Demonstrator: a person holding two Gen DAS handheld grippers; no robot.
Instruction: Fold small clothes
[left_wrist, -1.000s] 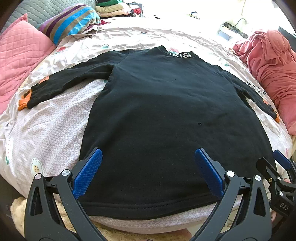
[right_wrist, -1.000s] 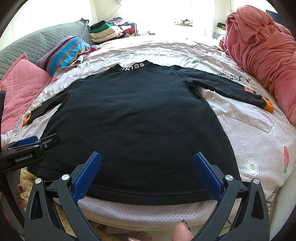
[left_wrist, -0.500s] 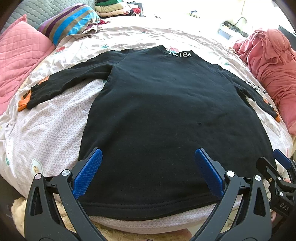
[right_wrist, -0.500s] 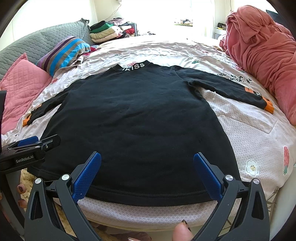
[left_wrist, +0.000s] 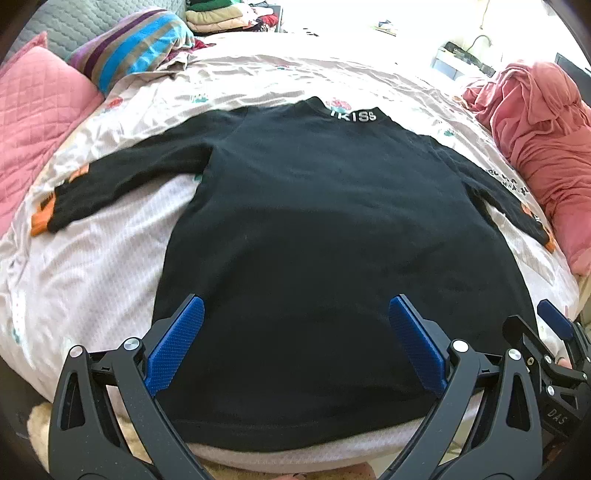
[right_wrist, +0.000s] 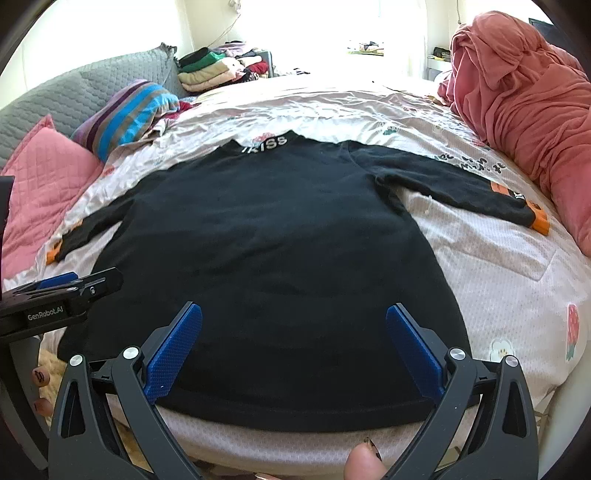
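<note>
A black long-sleeved sweatshirt lies flat and unfolded on the bed, hem toward the near edge of the mattress, collar pointing away. White lettering runs across the collar band. Both sleeves extend outward and slightly toward the hem; each ends in an orange cuff.

The left gripper hovers above the hem area, its blue-padded jaws spread wide apart with nothing between them. The right gripper hovers over the same end of the garment, jaws likewise wide apart and holding nothing. The two tools sit side by side: the left unit appears at the left edge of the right wrist view, and the right unit at the right edge of the left wrist view.

A fingertip with a dark-painted nail shows below the right gripper.

Surroundings: a pink quilted pillow and a striped cushion to the left, a heap of salmon-coloured fabric to the right, and a stack of folded clothes beyond the far side of the bed.
</note>
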